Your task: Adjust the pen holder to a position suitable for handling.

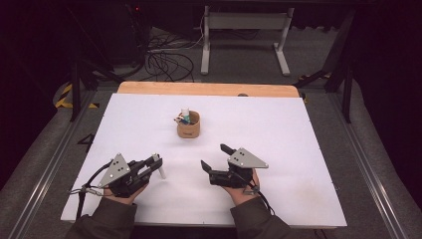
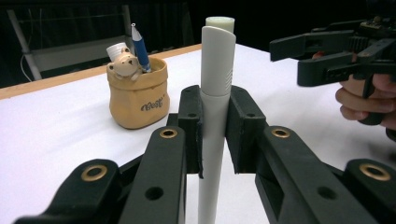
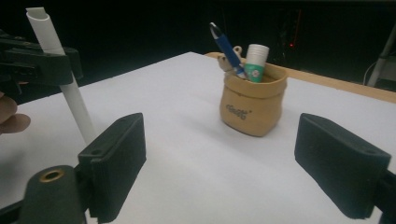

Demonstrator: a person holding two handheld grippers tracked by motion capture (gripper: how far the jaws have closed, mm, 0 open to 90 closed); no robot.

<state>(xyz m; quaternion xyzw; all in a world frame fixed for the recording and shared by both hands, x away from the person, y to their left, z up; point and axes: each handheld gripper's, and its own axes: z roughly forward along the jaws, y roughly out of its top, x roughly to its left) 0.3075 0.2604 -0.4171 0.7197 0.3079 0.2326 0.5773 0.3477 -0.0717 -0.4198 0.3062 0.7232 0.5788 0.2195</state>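
white pen [image 2: 215, 116] — lower end cut off by bottom edge | holder [image 1: 189, 127] contents — too small to tell

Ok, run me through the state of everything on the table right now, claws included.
Left claw: shut on the white pen, nothing else touched.
White pen: upright, lower end near the table, cap on.
Right claw: open, nothing between its pads.
Tan holder: upright on the white table, apart from both claws.
Blue pen: standing tilted in the holder.
White tube: upright in the holder, capped.
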